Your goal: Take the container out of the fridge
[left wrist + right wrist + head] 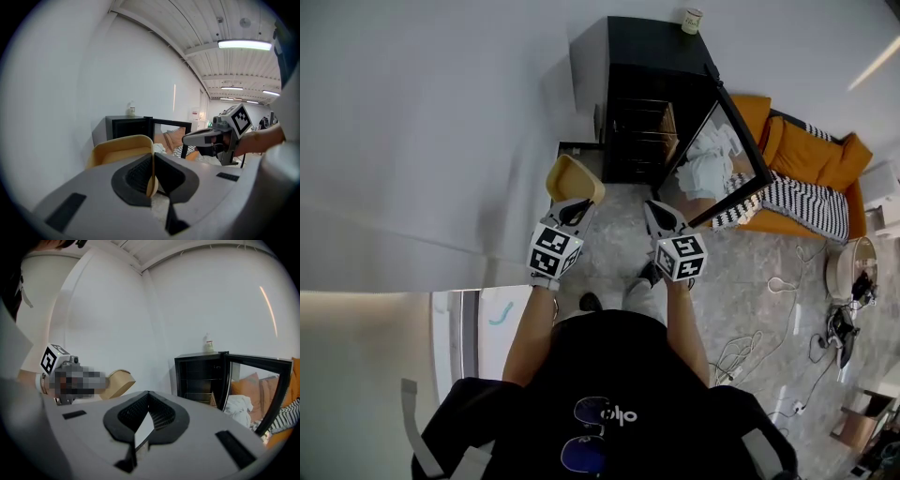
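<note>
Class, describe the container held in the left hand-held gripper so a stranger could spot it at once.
Find the black fridge, door open, by the white wall. Just before it, the left hand-held gripper clamps the container by its rim. It is the only mustard-yellow open tub there.

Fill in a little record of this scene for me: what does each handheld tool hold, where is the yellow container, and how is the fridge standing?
left gripper: shut on the rim of the yellow container
yellow container: held in the air, outside the fridge
right gripper: shut, nothing between its jaws
fridge: black, ahead against the white wall
fridge door: swung open
on top of fridge: a small jar
beyond the door: orange sofa
</note>
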`<state>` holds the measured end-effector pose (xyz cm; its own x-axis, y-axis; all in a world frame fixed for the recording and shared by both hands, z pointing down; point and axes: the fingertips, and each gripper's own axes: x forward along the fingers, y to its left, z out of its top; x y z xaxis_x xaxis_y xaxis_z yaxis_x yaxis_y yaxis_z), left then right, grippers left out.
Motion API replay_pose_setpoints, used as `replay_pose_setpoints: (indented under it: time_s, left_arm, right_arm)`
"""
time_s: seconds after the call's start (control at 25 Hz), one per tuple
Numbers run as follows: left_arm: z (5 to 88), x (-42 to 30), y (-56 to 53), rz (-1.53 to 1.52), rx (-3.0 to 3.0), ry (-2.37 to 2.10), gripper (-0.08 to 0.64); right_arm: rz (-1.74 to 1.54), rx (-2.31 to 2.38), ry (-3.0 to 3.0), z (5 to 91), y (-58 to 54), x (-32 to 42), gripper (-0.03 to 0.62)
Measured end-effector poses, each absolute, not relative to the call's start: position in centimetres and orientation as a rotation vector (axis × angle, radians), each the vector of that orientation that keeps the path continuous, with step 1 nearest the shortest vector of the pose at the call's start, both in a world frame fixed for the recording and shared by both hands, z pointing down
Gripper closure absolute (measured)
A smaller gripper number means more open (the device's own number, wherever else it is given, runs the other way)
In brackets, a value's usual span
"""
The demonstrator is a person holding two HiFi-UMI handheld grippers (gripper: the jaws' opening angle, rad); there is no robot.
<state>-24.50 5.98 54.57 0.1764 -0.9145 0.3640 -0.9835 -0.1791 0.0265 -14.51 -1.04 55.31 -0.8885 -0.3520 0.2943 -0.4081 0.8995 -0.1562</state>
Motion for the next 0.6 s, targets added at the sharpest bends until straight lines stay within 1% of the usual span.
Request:
replay_pose_setpoints:
  time_s: [0.24,0.6]
  left_arm:
    - [55.0,-23.5,9.9,0.381,2.185,-1.843,0.540]
    - [55.3,-22.7,11.3,0.364,2.184,-1.847,0.540]
  right_arm:
    - [0.296,0.541,-2.811,55.8,2.9,-13.6,0.584]
    - [0.283,0.522,-2.813,55.8,4.5,-12.9,0.584]
